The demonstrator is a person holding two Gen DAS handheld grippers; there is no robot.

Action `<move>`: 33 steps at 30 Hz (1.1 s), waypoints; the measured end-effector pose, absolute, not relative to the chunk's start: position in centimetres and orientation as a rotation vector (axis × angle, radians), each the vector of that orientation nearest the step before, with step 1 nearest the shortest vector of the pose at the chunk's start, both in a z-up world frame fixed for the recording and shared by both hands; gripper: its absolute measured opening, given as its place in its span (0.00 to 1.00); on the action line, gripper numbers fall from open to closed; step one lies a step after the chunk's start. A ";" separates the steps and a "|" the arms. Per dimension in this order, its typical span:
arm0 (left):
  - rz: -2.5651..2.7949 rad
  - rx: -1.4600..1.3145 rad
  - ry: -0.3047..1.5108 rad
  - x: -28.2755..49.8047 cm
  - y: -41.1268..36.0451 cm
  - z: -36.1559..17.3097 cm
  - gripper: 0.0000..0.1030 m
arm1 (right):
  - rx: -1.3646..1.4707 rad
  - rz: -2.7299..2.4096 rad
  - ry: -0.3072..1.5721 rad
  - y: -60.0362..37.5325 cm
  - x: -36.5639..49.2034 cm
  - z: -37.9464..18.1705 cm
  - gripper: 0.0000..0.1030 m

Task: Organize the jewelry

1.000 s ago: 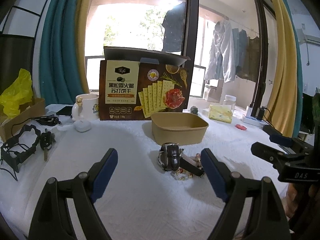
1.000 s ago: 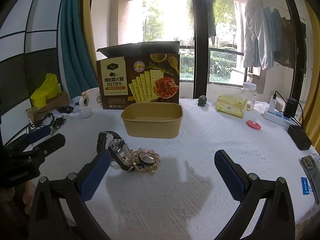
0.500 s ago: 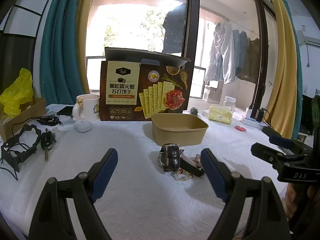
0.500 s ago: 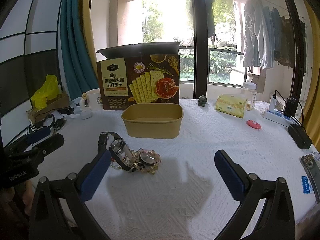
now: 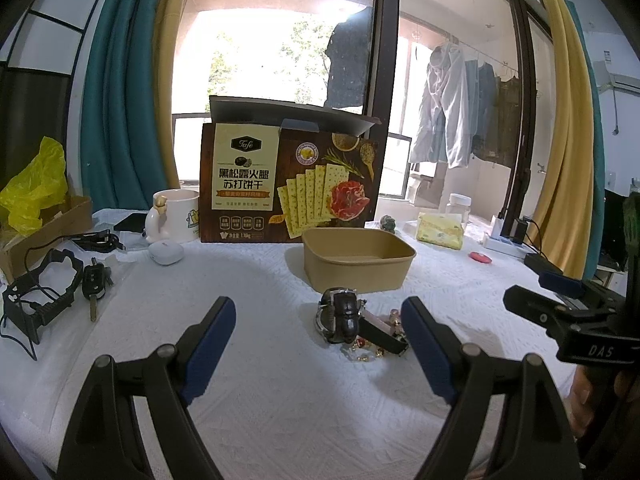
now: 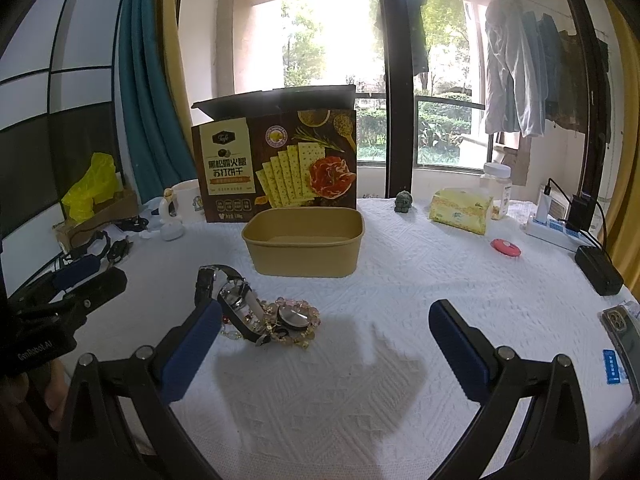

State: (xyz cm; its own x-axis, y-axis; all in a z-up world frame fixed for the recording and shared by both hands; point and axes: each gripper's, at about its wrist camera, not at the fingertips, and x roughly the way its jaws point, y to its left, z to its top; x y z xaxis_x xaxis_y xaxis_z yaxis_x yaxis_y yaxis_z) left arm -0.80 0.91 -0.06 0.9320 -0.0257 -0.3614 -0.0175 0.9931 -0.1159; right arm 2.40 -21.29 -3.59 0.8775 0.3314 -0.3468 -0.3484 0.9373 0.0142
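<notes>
A small heap of jewelry [image 6: 276, 320] lies on the white tablecloth: a wristwatch with a black strap [image 6: 228, 292] and a beaded bracelet [image 6: 304, 316]. In the left wrist view the same heap [image 5: 356, 328] sits just ahead of the right fingertip, with the watch [image 5: 340, 314] upright. An empty tan paper bowl [image 6: 304, 240] [image 5: 356, 258] stands just behind the heap. My left gripper [image 5: 318, 344] is open with nothing between its fingers. My right gripper [image 6: 326, 340] is open too, with the heap beside its left fingertip.
A brown cracker box [image 5: 288, 184] stands behind the bowl, with a white mug [image 5: 176, 220] to its left. Keys [image 5: 94, 280] and black cables lie at the left edge. A yellow tissue pack [image 6: 460, 210], a jar, a power strip [image 6: 556, 228] and a phone case [image 6: 624, 328] sit to the right.
</notes>
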 end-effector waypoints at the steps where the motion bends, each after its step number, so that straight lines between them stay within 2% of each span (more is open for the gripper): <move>1: -0.004 -0.119 0.371 -0.8 0.9 0.0 0.83 | -0.049 0.354 0.352 -21.3 2.4 -3.6 1.00; 20: -0.006 -0.115 0.380 -0.8 0.6 0.2 0.83 | -0.033 0.352 0.353 -21.8 2.4 -3.4 1.00; 33: -0.068 -0.070 0.531 5.2 -2.3 -1.5 0.82 | 0.023 0.353 0.424 -23.6 7.0 -5.4 1.00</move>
